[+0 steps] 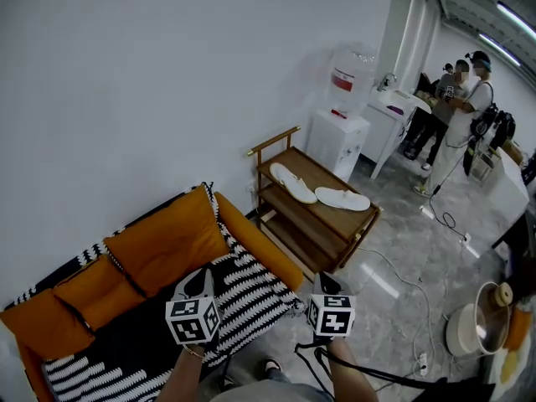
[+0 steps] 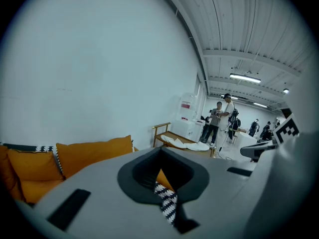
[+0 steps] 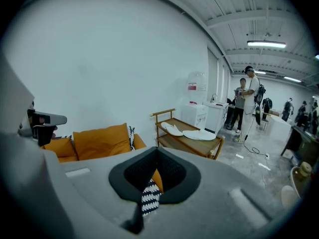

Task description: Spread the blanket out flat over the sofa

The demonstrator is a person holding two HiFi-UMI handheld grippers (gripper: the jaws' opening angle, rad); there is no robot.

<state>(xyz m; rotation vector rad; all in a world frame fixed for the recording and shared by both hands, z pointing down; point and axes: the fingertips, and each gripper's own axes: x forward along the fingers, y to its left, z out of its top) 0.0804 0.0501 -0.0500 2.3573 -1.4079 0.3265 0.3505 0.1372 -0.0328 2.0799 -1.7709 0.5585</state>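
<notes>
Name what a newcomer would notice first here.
The orange sofa at lower left stands out, with a black-and-white blanket over its seat. The left gripper and right gripper are both shut on the blanket's near edge. Right of the sofa, a wooden rack holds white slippers.

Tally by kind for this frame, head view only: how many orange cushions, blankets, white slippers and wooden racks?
Orange cushions: 3
Black-and-white blanket: 1
White slippers: 2
Wooden rack: 1
Total: 7
</notes>
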